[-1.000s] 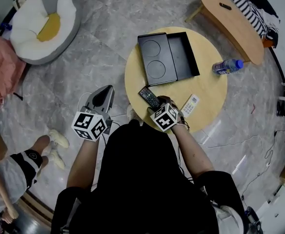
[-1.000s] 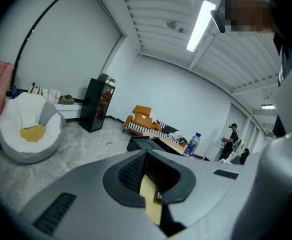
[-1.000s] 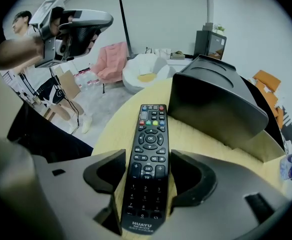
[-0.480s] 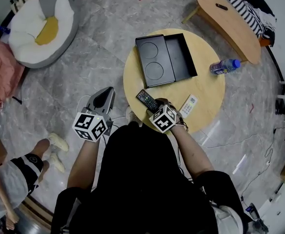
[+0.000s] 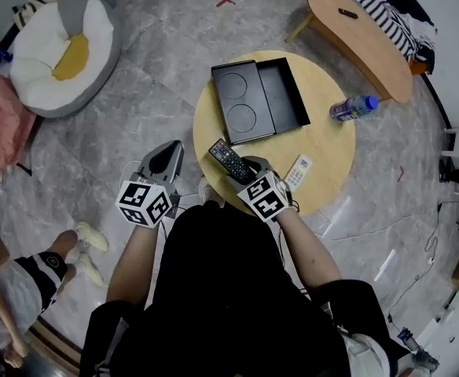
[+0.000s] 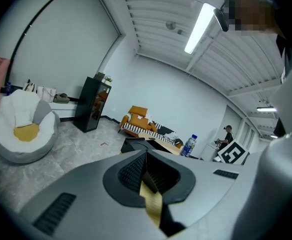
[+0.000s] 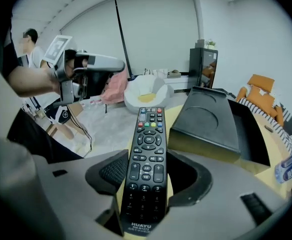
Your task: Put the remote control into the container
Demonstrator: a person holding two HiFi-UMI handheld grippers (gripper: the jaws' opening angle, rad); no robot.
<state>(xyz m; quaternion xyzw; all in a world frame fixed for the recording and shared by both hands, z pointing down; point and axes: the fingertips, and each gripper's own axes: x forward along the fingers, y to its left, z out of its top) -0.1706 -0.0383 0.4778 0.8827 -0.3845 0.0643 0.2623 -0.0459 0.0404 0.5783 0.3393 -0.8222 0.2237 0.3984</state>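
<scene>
Right gripper [image 5: 246, 168]: we had the black remote control [image 5: 228, 159] clamped just short of the container [image 5: 284, 93]; left gripper [image 5: 173, 146] was clenched empty.

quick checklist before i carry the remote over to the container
1. Black remote control clamped in the jaws of the right gripper: ok.
2. Grip firm enough to carry it: cannot tell.
3. Black container open and empty: ok.
4. Way to it free, with the white remote and the water bottle off to the side: ok.
5. Left gripper shut, empty, off the round table: ok.
</scene>
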